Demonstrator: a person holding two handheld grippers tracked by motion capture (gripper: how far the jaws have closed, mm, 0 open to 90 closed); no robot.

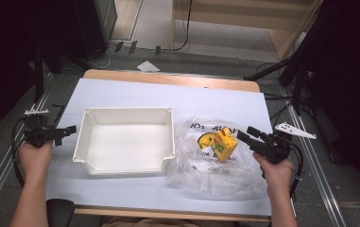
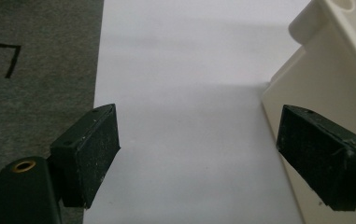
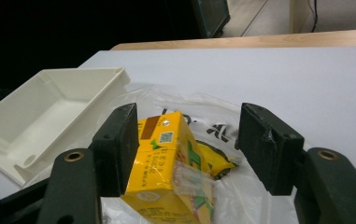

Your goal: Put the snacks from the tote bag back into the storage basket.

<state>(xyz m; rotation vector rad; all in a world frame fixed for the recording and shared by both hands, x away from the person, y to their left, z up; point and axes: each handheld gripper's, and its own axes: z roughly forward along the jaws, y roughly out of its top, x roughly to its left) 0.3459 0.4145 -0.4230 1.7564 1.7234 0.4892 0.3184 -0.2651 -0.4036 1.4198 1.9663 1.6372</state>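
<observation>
1. Right gripper (image 1: 244, 135): on the right side of the table, pointing left at the yellow carton (image 1: 226, 144). In the right gripper view the jaws stand partly open around the carton (image 3: 166, 163); one jaw lies against or just beside one carton face, the other stands clear of it. Pads are not pressing from both sides, so no grip.
2. Yellow carton: sits tilted on a clear plastic bag (image 1: 201, 165), right of table centre, just left of the right gripper's tips. Green and brown print on its faces.
3. Plastic bag: crumpled, black lettering, a second yellow item (image 3: 215, 158) lying in it behind the carton.
4. Left gripper (image 1: 69, 129): at the table's left edge, pointing right toward the white bin (image 1: 88, 142). Left gripper view shows the jaws wide apart with nothing between them; the bin's outer corner (image 2: 316, 79) is just beside one jaw.
5. White bin: rectangular, open-topped, centre-left, just left of the bag.
6. Table (image 1: 168, 97): covered in a pale sheet, wooden edge at the far side.
</observation>
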